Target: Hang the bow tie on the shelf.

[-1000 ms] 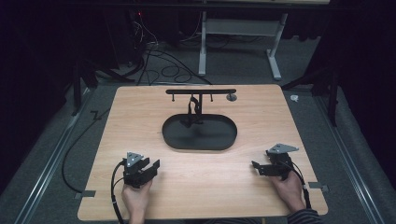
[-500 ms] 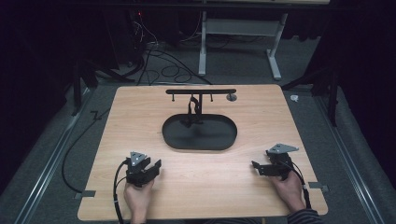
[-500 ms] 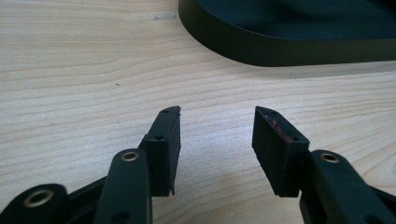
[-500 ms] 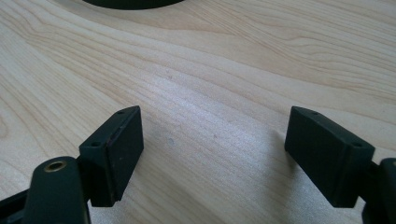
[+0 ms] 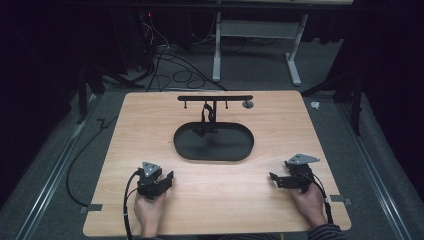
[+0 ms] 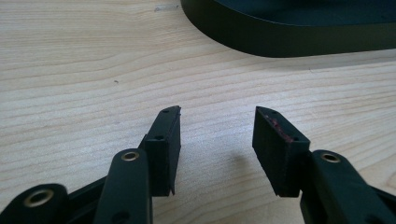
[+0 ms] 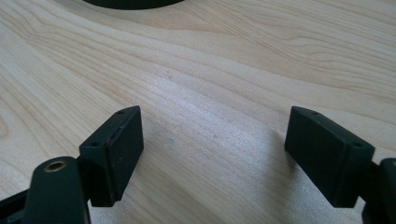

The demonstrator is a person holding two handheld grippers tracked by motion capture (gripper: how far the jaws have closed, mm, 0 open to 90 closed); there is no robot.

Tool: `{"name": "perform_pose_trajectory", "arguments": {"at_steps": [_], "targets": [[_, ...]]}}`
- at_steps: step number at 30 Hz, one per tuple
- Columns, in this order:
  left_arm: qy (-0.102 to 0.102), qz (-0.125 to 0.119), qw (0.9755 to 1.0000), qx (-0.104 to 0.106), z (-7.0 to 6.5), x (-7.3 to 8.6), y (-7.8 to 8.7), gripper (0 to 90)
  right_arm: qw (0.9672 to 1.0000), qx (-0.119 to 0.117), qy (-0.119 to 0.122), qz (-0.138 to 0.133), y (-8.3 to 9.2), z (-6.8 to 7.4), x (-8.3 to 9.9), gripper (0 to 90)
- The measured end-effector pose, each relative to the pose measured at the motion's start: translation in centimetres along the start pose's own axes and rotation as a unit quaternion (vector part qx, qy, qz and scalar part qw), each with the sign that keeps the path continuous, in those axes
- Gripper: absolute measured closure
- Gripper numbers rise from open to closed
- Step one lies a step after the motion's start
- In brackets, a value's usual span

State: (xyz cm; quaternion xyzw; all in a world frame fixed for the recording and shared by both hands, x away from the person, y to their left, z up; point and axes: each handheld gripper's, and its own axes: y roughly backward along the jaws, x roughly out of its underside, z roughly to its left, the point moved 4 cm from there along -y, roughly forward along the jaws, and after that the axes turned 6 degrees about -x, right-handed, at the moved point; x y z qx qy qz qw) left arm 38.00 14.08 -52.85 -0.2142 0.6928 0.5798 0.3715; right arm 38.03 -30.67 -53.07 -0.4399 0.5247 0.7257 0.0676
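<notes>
Down on the wooden table [image 5: 125,150], everything sits around the black oval tray [image 5: 235,147]. From the tray's far part rises a black T-shaped stand [image 5: 215,98], with something dark hanging on its post that I cannot make out. The left gripper [image 5: 167,179] rests on the wood near the tray's near-left edge, its jaws parted with bare tabletop between them; the left gripper view shows the tray's rim just ahead. The right gripper [image 5: 273,178] lies off the tray's near-right end, farther from it, jaws spread wider and holding nothing. Each sits in a hand [image 5: 149,212] at the near edge.
</notes>
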Motion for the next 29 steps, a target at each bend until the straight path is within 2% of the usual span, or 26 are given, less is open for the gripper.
{"name": "perform_pose_trajectory", "arguments": {"at_steps": [10,16,29], "targets": [[-0.013,0.003,0.9999,-0.01,-0.3,0.1,-0.5,50.6,1.0,0.0,0.0,0.0,0.0,0.0,0.0,20.5],[-0.052,0.008,0.9984,-0.023,-1.0,0.1,-0.7,42.8,1.0,0.0,0.0,0.0,0.0,0.0,0.0,20.6],[-0.048,0.008,0.9986,-0.023,-1.0,0.1,-0.7,39.9,1.0,0.0,0.0,0.0,0.0,0.0,0.0,20.6]]}}
